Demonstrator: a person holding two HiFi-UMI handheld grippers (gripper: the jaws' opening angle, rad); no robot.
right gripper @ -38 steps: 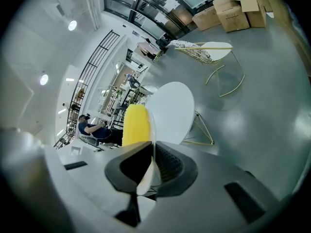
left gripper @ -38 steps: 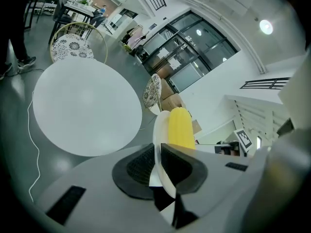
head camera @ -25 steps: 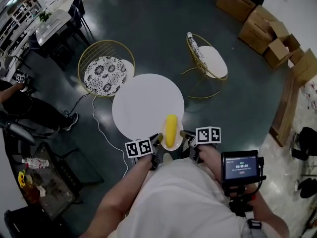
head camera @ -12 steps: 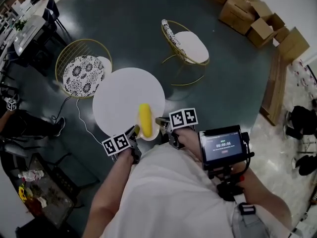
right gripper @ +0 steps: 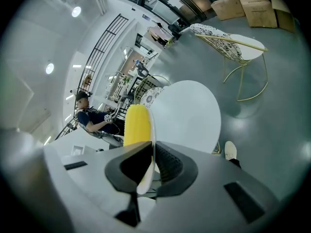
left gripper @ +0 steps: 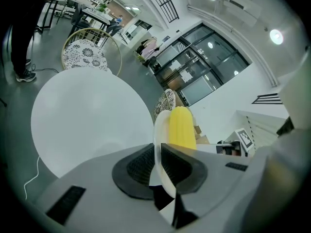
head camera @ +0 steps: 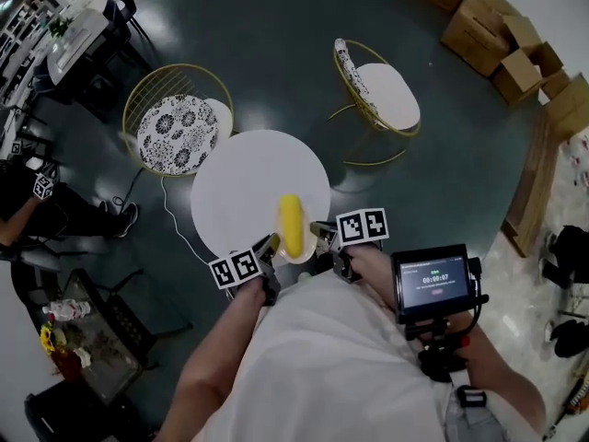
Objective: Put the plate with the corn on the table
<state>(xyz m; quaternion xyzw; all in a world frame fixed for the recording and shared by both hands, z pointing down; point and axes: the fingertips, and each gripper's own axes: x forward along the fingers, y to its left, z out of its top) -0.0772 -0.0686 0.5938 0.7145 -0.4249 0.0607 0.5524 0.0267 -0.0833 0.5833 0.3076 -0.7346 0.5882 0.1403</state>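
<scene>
A yellow corn cob (head camera: pixel 292 226) lies on a small white plate (head camera: pixel 305 255), held in the air over the near edge of the round white table (head camera: pixel 248 187). My left gripper (head camera: pixel 269 251) is shut on the plate's left rim and my right gripper (head camera: pixel 322 236) is shut on its right rim. In the left gripper view the plate rim (left gripper: pixel 158 144) runs edge-on between the black pads, with the corn (left gripper: pixel 181 128) beyond. The right gripper view shows the plate rim (right gripper: pixel 150 152) pinched the same way, with the corn (right gripper: pixel 136 124) to its left.
Two gold wire chairs stand by the table: one with a patterned cushion (head camera: pixel 179 133) at the far left, one with a white seat (head camera: pixel 385 97) at the far right. Cardboard boxes (head camera: pixel 502 35) sit at the back right. A seated person (head camera: pixel 41 205) is at the left.
The plate with the corn stays gripped on both sides over the table's near edge. The head view has swung, so table and chairs shifted left and then back right.
</scene>
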